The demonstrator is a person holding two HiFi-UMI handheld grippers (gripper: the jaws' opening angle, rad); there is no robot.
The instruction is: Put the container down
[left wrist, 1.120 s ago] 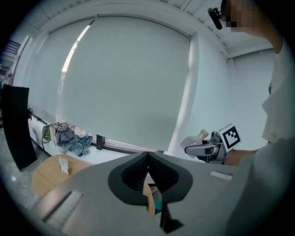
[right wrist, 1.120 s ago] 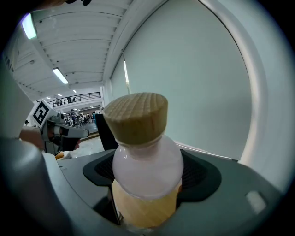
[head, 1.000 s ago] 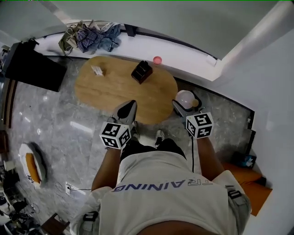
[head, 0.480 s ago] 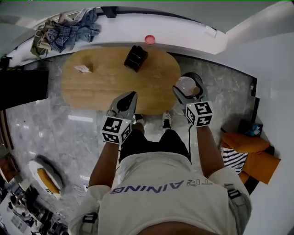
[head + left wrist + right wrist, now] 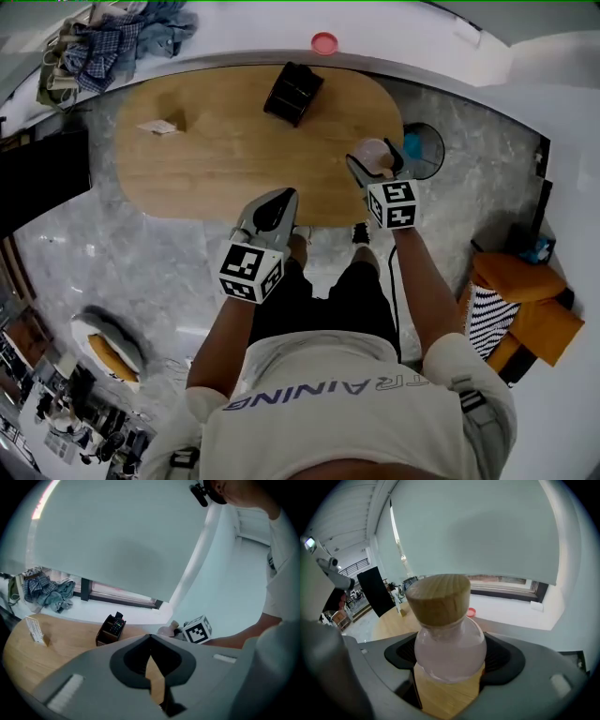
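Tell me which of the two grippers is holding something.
The right gripper: its fingers clamp the pale container with the wooden stopper. The left gripper is closed on nothing.

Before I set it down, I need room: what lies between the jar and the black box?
Only bare tabletop, seen in the head view, between the jar held by the right gripper and the black box.

Pale pink container (image 5: 449,653) with tan wooden stopper (image 5: 440,599), light wood table (image 5: 225,169), black organiser (image 5: 292,92)
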